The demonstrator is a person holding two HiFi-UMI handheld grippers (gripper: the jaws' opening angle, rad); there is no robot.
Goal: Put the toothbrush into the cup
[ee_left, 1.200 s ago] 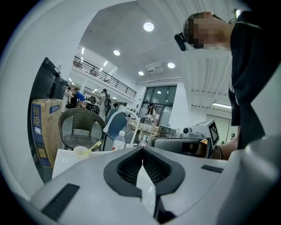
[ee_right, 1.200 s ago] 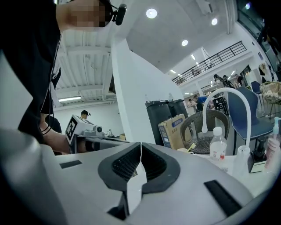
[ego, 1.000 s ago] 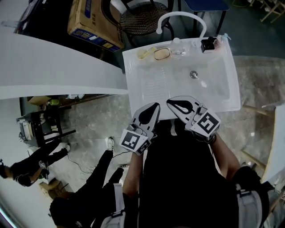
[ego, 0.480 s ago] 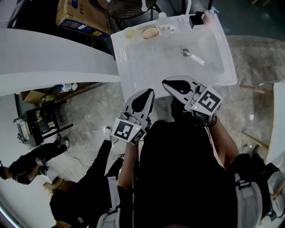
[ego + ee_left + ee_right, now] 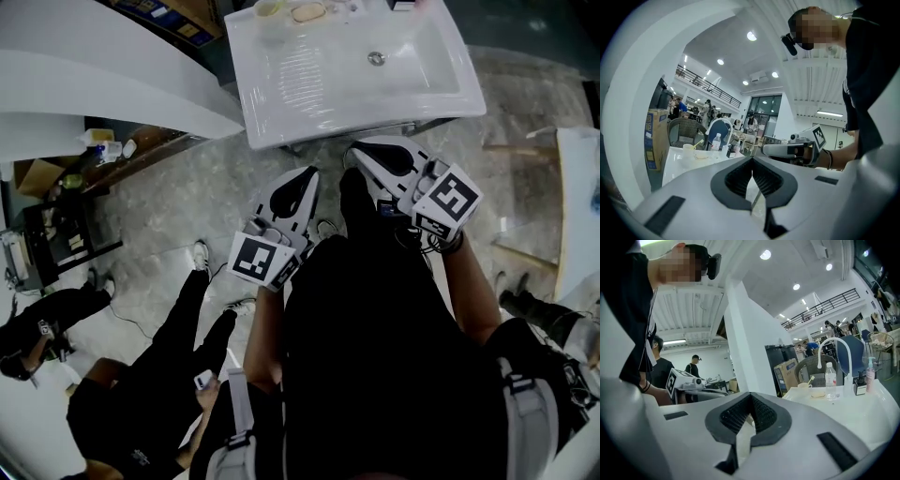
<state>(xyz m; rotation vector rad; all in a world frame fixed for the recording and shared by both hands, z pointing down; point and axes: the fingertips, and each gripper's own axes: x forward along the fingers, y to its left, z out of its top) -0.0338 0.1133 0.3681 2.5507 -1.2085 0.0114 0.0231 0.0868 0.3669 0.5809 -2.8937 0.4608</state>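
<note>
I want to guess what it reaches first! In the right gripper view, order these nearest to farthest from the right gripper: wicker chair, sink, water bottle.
1. sink, just ahead on the right.
2. water bottle, on the sink's far rim.
3. wicker chair, behind the sink.

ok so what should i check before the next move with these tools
1. Left tool empty: ok, jaws together, nothing between them.
2. Right tool empty: ok, jaws together, nothing between them.
3. Toothbrush in the cup: ok as far as it shows; a pale stick leans out of the cup at the back of the sink.
4. Cup upright: ok.
5. Tools clear of the sink: ok, both are held near the body, short of its front edge.
6. Room to move: not ok, a bystander stands close on the left.
</note>
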